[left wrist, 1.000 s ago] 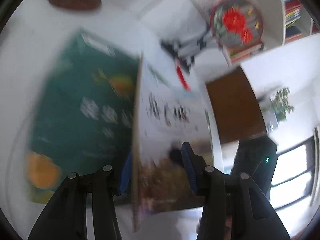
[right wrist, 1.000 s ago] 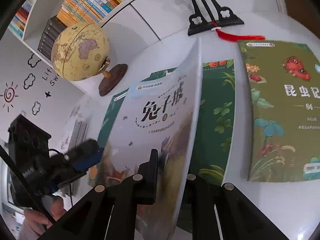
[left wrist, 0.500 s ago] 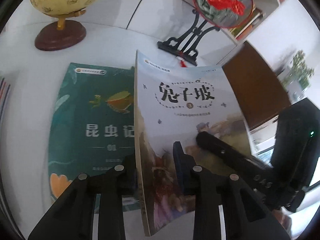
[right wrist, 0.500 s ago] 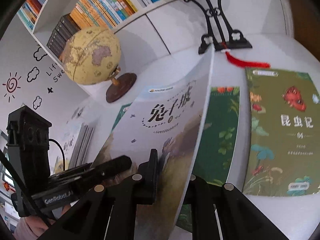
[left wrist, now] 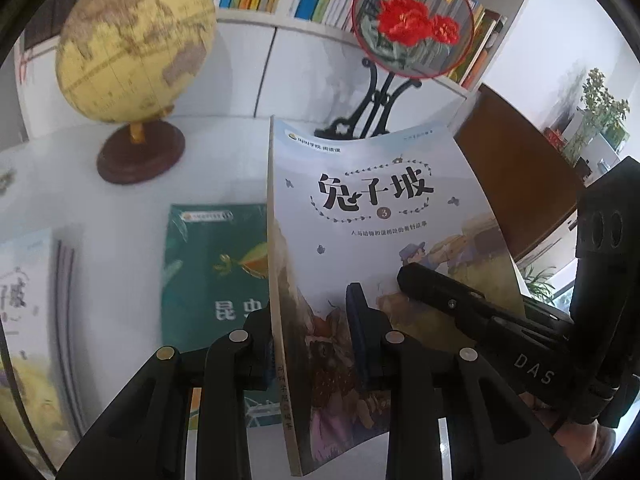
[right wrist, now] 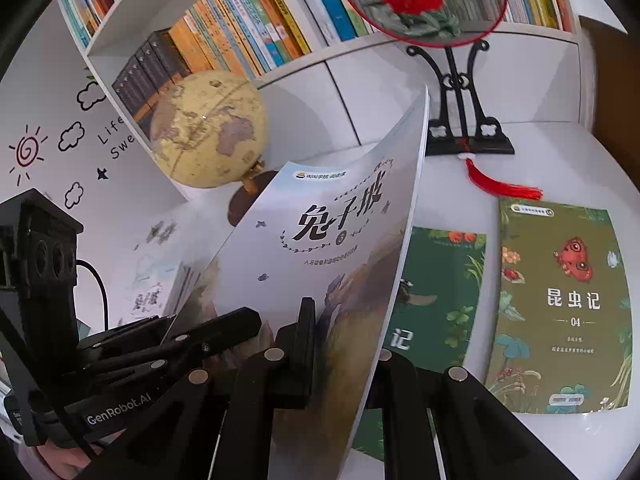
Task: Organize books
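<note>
Together we pinch the pale book [left wrist: 384, 240] with left tongs [left wrist: 312, 344] and right tongs [right wrist: 344, 340], low in frame, keeping it upright off the desk [left wrist: 224, 160] for shelving.

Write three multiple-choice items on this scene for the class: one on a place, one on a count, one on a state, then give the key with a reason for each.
1. Where is the globe?
A. left of the fan stand
B. on the green book
C. on the floor

2. How many grippers clamp the pale blue book?
A. none
B. one
C. two

3. How is the pale blue book?
A. flat on the table
B. lifted and bowed
C. shelved

Key: 1 A, it stands on the table left of the fan stand. 2 C, left gripper and right gripper both pinch it. 3 B, its cover curves above the green book.
</note>
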A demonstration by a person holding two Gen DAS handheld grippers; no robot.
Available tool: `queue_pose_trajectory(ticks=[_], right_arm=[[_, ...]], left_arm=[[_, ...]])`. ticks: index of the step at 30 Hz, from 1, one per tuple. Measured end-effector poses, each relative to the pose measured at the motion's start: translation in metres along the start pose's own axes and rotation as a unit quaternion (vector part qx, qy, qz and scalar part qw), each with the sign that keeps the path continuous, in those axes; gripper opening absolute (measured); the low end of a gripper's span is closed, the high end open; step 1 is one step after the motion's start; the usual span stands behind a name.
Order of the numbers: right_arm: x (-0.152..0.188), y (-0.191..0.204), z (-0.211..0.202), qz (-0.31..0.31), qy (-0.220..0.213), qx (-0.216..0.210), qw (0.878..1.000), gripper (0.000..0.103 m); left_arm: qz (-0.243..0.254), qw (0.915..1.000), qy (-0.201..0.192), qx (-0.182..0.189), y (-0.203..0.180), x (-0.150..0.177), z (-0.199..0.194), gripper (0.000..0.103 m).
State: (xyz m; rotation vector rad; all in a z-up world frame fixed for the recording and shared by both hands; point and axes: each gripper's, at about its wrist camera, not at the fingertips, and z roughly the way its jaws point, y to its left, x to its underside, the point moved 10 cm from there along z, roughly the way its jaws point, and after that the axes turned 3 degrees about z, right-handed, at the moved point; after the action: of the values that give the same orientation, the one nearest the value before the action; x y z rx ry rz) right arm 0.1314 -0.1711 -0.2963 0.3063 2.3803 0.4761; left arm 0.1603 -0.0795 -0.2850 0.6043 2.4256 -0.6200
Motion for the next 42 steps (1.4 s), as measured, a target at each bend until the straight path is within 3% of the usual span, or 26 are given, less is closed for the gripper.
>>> queue_pose_trajectory(ticks=[13, 23, 42], right_arm=[[-0.027, 0.061, -0.025, -0.034, -0.035, -0.003, 0.999, 0.011], [-0.041, 0.128, -0.03, -0.072, -0.057, -0.01, 0.996, 0.011], [-0.017, 0.245, 0.028, -0.11, -0.02, -0.034, 0.993, 0.011]], left_arm=[[0.014, 0.9981, -0.053, -0.03, 0.018, -0.031, -0.056, 0.025], [0.021, 0.9942, -0.084, -0.064, 0.055, -0.043, -0.106, 0.025], [-0.022, 0.9875, -0.093, -0.125, 0.17, -0.015, -0.158, 0.025]])
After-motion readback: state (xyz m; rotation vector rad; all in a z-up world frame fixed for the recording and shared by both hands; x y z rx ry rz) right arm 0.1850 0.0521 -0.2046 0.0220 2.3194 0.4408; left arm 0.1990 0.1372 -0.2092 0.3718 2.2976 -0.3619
